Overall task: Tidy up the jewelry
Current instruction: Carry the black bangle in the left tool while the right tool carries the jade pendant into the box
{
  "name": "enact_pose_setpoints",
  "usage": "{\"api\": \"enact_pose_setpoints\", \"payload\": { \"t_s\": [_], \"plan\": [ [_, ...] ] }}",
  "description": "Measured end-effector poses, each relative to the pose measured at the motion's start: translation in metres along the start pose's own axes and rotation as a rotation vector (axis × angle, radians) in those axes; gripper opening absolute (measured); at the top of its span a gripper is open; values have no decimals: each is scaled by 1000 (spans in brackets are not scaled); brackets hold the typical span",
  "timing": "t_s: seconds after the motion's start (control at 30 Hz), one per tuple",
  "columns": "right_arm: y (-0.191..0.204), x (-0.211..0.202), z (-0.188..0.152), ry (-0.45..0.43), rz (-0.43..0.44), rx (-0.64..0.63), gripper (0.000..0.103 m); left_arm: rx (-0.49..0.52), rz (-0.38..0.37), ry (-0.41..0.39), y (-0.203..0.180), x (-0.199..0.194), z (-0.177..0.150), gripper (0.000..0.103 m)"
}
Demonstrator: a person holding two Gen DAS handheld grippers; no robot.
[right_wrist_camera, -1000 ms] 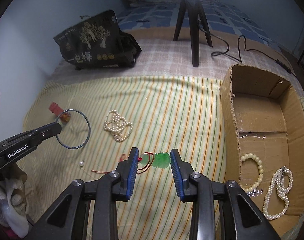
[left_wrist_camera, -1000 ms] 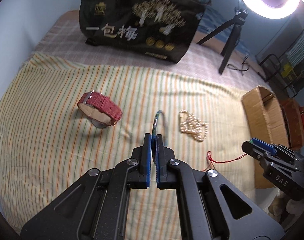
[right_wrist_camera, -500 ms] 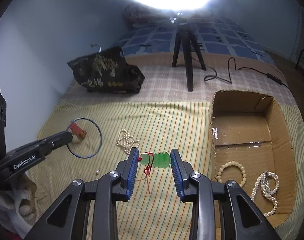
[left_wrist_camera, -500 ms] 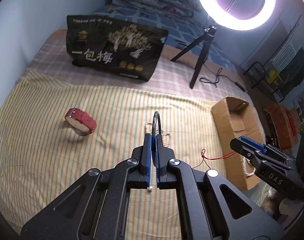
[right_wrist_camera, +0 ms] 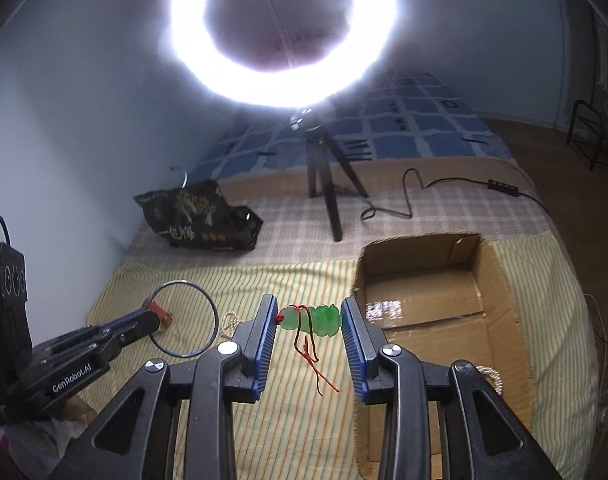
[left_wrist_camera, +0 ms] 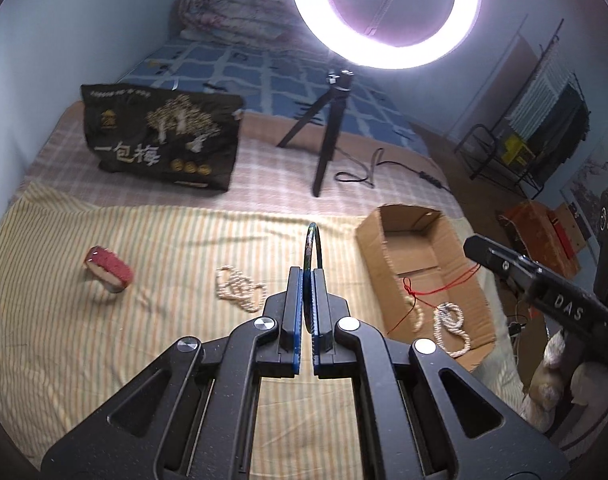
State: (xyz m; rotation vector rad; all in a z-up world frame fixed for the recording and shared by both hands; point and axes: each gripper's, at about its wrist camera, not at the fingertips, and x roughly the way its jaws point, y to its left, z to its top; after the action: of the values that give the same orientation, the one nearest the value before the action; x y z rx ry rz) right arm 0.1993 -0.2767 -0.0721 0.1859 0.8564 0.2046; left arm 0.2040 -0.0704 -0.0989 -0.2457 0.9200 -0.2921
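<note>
At the left edge of the striped cloth (left_wrist_camera: 176,240) a red watch (left_wrist_camera: 108,268) rests alone, with open cloth all around it. Further right, one loose pearl strand (left_wrist_camera: 240,290) lies in a heap, apart from the watch. The left gripper (left_wrist_camera: 307,280) has its jaws pinched together on a thin ring bangle (left_wrist_camera: 312,246), lifted above the cloth — the right wrist view shows the hoop (right_wrist_camera: 184,318) round and clear of the surface. Next, the right gripper (right_wrist_camera: 308,320) clamps a green pendant (right_wrist_camera: 323,320) between its blue pads, jaws held partly apart by the stone, its red cord (right_wrist_camera: 313,364) dangling. It hangs just beside the left wall of the cardboard box (left_wrist_camera: 369,256). Inside the box two pearl pieces (left_wrist_camera: 449,320) lie at the near end — its far half is bare cardboard. Behind stand a black bag (left_wrist_camera: 160,140) and a ring light (left_wrist_camera: 383,12) on a tripod.
</note>
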Motion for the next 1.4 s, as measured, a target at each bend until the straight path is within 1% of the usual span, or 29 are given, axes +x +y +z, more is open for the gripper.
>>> {"api": "enact_pose_setpoints", "payload": {
  "t_s": [0.27, 0.5, 0.63, 0.77, 1.13, 1.37, 1.4],
  "plan": [
    [-35, -20, 5, -39, -56, 40, 33, 44, -35, -22, -38, 3, 3, 1],
    [-73, -27, -2, -29, -100, 78, 33, 64, -71, -23, -66, 16, 7, 1],
    [-91, -32, -9, -17, -122, 92, 33, 78, -95, -10, -85, 30, 6, 1],
    [-107, -35, -16, -6, -136, 103, 33, 99, -100, 2, -100, 43, 4, 1],
    [-130, -34, -28, 29, -140, 118, 33, 146, -108, 30, -135, 76, -5, 1],
    [-136, -28, -32, 51, -123, 122, 33, 159, -108, 43, -143, 89, -7, 1],
    [-136, -28, -33, 52, -121, 120, 35, 162, -108, 45, -143, 90, -7, 1]
  ]
}}
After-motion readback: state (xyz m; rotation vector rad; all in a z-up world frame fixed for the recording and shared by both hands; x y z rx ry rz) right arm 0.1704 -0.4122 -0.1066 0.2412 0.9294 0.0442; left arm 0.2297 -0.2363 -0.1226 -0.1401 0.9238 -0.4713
